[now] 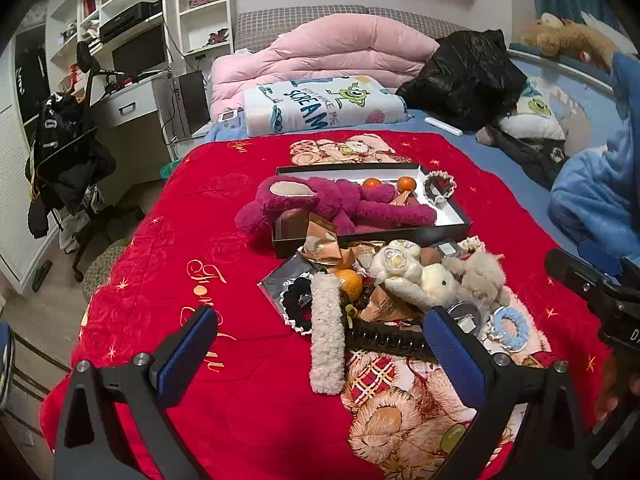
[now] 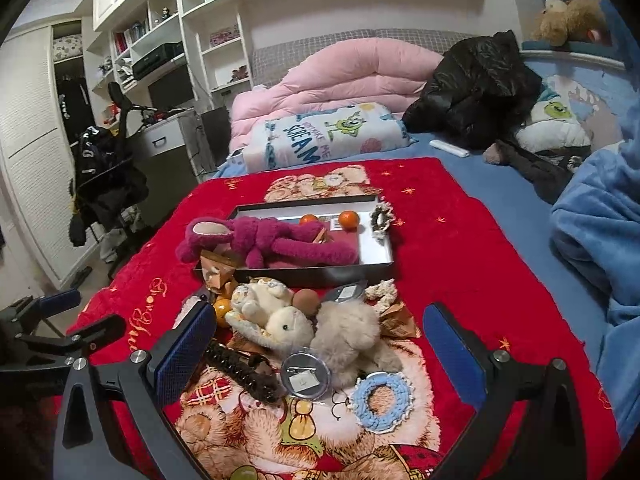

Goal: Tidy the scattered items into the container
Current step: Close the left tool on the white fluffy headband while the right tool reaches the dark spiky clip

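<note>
Left wrist view shows the black box (image 1: 372,236) already holding a pink plush toy (image 1: 332,204) and two oranges (image 1: 406,183). In front of the box, a pile of toys (image 2: 304,320), maybe wrappers too, still waits. Left gripper (image 1: 320,356) and right gripper (image 2: 316,348) both hang wide open, empty.

There are three oranges (image 1: 373,183) (image 1: 406,183) (image 1: 351,282), three plush toys (image 1: 320,200) (image 1: 420,276) (image 1: 478,276), and one black box (image 1: 372,236).
</note>
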`<state>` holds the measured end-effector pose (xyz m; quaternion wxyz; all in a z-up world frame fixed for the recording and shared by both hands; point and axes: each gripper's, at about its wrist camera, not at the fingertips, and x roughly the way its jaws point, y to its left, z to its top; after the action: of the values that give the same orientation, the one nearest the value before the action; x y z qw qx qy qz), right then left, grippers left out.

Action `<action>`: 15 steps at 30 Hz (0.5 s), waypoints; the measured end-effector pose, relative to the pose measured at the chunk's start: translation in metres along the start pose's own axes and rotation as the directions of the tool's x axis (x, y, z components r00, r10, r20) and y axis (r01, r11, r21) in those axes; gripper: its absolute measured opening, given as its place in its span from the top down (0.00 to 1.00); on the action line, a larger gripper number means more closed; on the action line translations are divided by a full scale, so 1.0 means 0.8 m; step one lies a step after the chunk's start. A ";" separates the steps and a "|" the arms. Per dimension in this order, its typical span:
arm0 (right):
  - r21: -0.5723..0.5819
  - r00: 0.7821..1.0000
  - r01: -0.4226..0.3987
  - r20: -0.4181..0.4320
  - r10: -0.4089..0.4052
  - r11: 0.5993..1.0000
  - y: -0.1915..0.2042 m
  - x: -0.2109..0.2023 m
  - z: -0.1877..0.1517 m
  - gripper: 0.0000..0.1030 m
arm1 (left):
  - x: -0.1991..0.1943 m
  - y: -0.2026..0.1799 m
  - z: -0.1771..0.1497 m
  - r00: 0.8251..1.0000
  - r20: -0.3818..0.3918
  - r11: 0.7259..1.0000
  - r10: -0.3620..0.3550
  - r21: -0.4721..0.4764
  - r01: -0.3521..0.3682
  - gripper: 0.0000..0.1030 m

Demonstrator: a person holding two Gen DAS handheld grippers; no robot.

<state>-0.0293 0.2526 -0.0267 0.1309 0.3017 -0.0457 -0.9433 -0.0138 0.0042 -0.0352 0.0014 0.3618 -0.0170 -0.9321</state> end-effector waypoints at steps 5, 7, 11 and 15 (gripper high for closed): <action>0.043 0.998 -0.054 -0.035 0.055 0.998 -0.009 0.011 -0.004 0.00 | 0.015 0.003 -0.004 1.000 -0.016 1.000 0.006 -0.018 -0.006 0.00; 0.052 0.997 -0.065 -0.033 0.067 0.997 -0.011 0.013 -0.006 0.00 | 0.027 0.007 -0.009 0.999 -0.039 0.999 -0.001 -0.046 -0.001 0.00; 0.045 0.997 -0.061 -0.039 0.063 0.997 -0.011 0.017 -0.008 0.00 | 0.047 0.017 -0.018 0.997 -0.075 0.998 0.029 -0.058 -0.033 0.00; 0.056 0.995 -0.076 -0.057 0.079 0.996 -0.013 0.025 -0.012 0.00 | 0.051 0.029 -0.017 0.997 -0.078 0.995 -0.004 -0.100 -0.004 0.00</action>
<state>-0.0418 0.2572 -0.0479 0.1606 0.3310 -0.0789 -0.9265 -0.0350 -0.0201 -0.0722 0.0202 0.3976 0.0298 -0.9169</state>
